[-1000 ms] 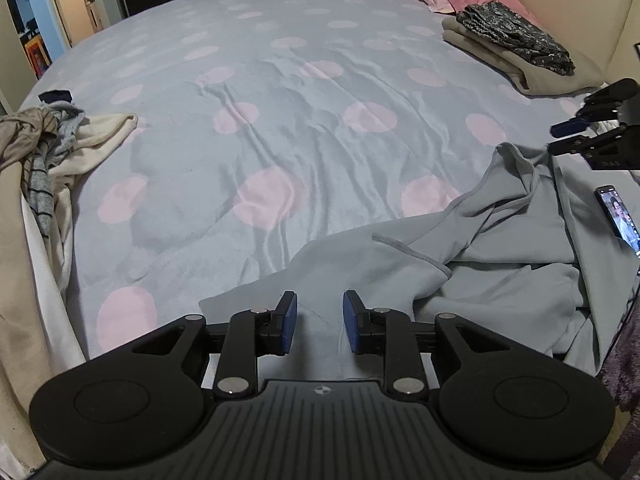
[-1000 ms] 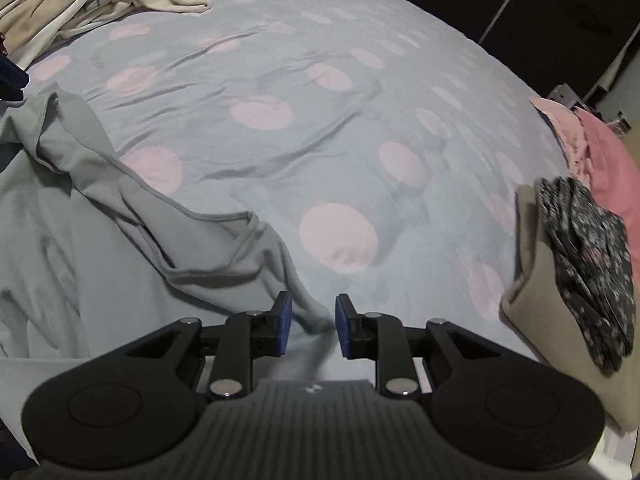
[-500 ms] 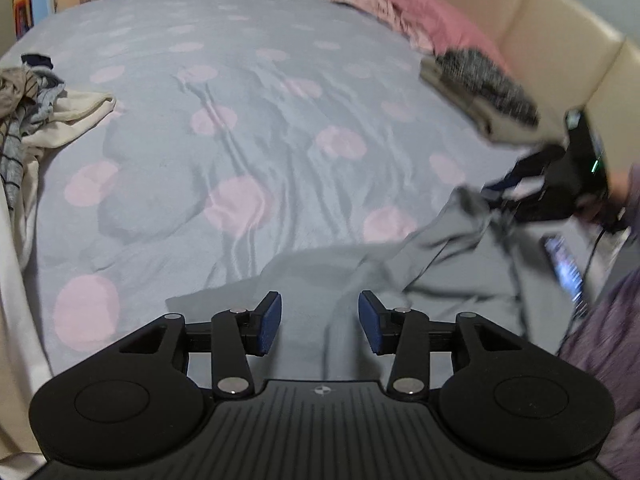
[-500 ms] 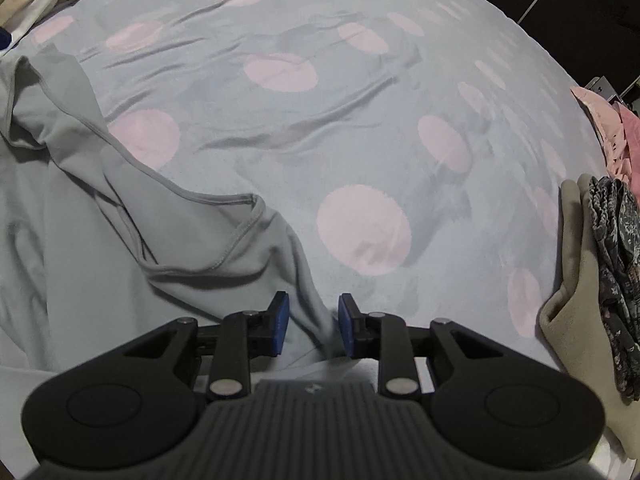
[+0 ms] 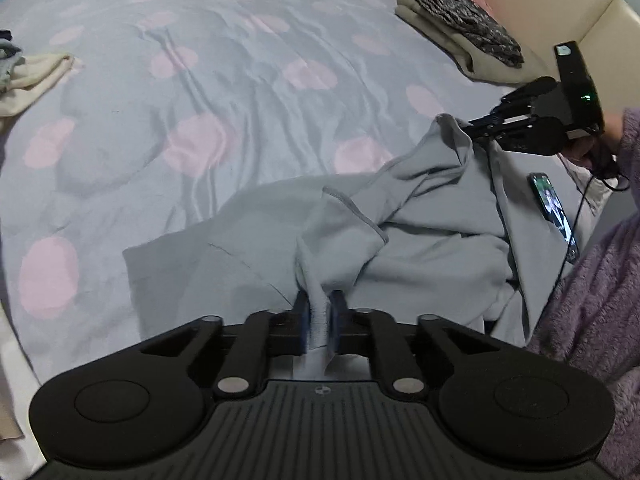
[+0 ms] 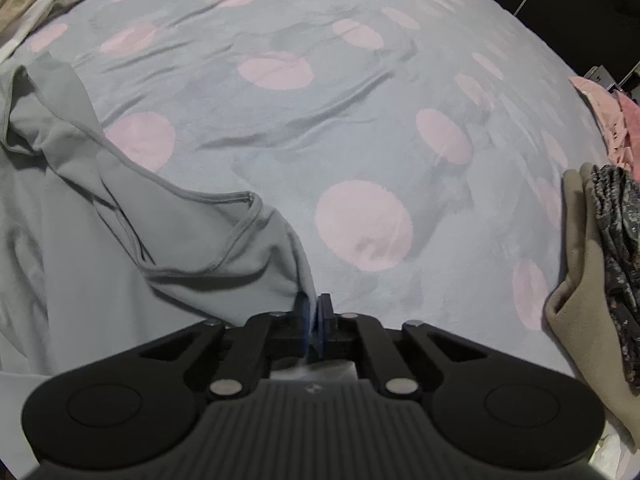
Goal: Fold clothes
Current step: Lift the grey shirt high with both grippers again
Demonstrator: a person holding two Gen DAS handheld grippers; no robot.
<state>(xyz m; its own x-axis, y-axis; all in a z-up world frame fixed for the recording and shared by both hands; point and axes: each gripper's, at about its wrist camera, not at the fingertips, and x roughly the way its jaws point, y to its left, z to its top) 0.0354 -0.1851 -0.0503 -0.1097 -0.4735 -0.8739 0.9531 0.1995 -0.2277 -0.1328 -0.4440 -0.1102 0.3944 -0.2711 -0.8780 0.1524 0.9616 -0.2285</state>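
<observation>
A crumpled light grey garment (image 5: 420, 232) lies on the bed at the near right; it also shows in the right wrist view (image 6: 120, 232). My left gripper (image 5: 320, 316) is shut on a bunched fold of it, cloth showing between the blue pads. My right gripper (image 6: 314, 316) is shut on another corner of the garment and lifts that corner slightly. The right gripper also shows in the left wrist view (image 5: 472, 130), holding the garment's far corner up.
The bedspread (image 5: 240, 80) is blue-grey with pink dots. A folded beige and dark patterned stack (image 5: 460, 36) (image 6: 600, 264) lies at the far right, pink clothes (image 6: 604, 120) behind it. Unfolded clothes (image 5: 28, 76) lie at the left. A phone (image 5: 554, 208) lies beside the garment.
Both grippers were open over the garment's edges; both have now shut on the cloth. The left gripper has shifted right onto a fold, and the garment is pulled up at both held points.
</observation>
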